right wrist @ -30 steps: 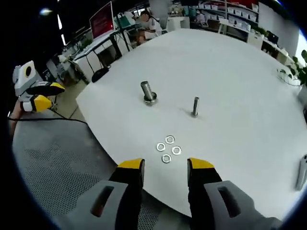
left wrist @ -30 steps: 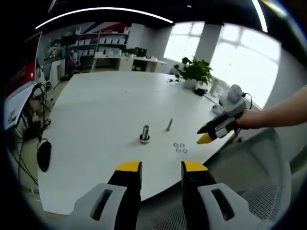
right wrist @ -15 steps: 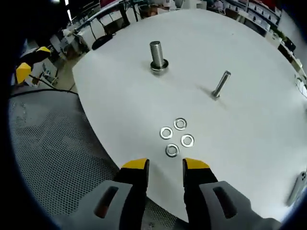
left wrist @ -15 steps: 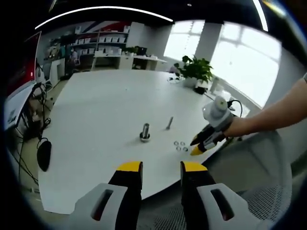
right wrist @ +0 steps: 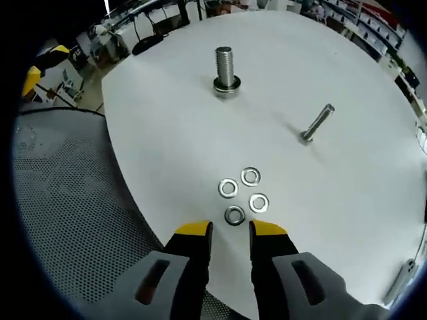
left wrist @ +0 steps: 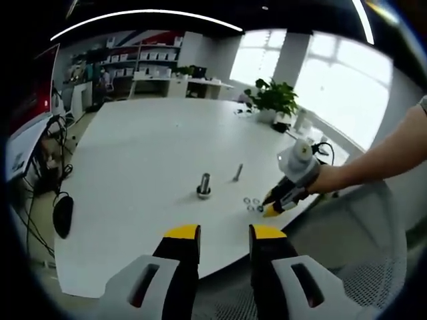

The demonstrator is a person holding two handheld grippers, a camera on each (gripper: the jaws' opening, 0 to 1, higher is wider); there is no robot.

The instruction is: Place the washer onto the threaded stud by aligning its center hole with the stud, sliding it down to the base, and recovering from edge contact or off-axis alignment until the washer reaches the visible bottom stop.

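Closer now than a second ago, the right hand-held gripper (right wrist: 230,230) has narrowed its jaws over the nearest washer (right wrist: 234,215) of four, near the bench (right wrist: 160,133) edge. Beyond the washers stand a threaded stud (right wrist: 225,68) and a tilted bolt (right wrist: 317,123), well apart. The left hand-held gripper (left wrist: 223,233) hangs half open.

the right gripper (right wrist: 230,230) has dropped toward the nearest washer (right wrist: 234,216), its jaws narrowing around it.
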